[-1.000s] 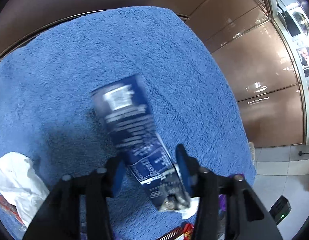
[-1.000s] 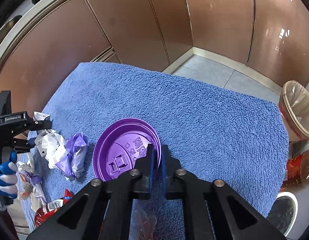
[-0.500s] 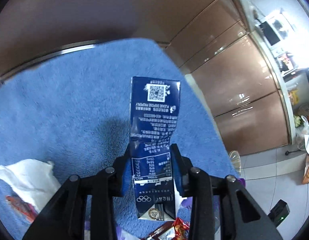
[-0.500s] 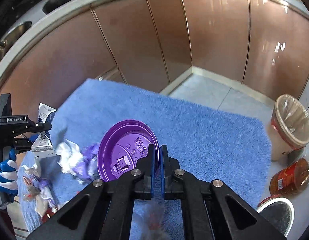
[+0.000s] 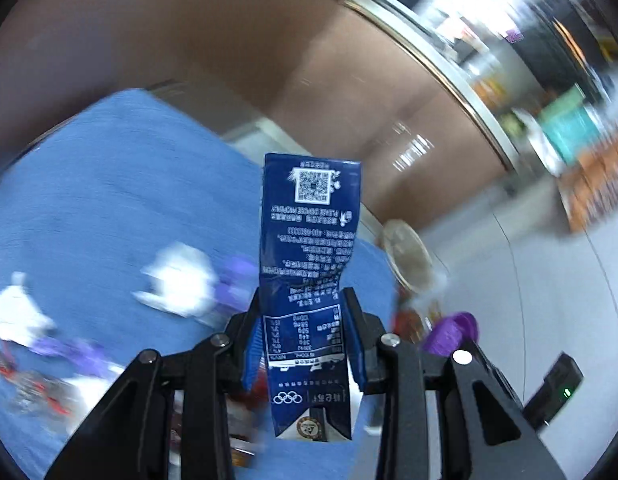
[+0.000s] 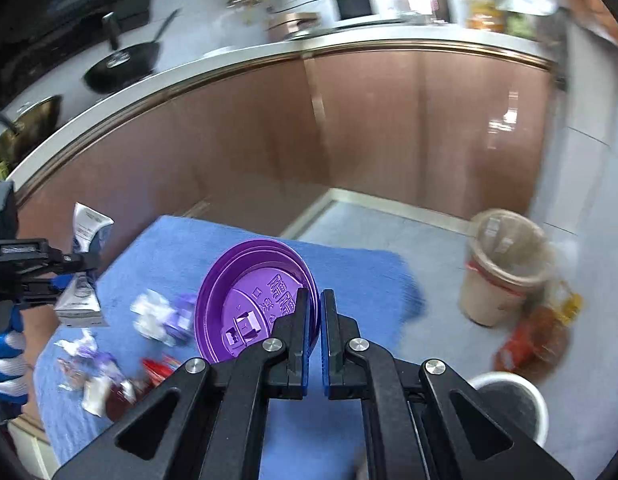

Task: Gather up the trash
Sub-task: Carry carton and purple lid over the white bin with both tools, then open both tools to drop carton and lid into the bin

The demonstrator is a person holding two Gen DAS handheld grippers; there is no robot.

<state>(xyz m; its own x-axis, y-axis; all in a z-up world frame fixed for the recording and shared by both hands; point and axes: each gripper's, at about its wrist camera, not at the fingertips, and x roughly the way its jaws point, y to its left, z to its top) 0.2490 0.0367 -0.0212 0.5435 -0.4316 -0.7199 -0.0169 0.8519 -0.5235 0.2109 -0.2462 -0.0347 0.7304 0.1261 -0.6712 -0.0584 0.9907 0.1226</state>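
**Both grippers loaded, trash lifted off the towel**

The left gripper (image 5: pixel 305 344) is clamped on a flattened dark blue drink carton with white print (image 5: pixel 309 264), its pads pressing the lower half while the folded base hangs below the jaws; earlier frames are given, and the jaws have just been closing onto it. The right gripper (image 6: pixel 319 320) is pinched nearly closed on the rim of a round purple plastic cup lid (image 6: pixel 249 304), held on edge above the blue terry towel (image 6: pixel 349 276).

Both pieces look light. The carton seems to be crushable card, so a grip across its flat faces near the middle should steady it. The lid looks thin, stiff and slick, and an edge pinch could let it swivel or slip.

Crumpled white and purple wrappers (image 6: pixel 161 316) remain on the towel. A lined waste bin (image 6: pixel 505 264) stands on the floor beyond it.
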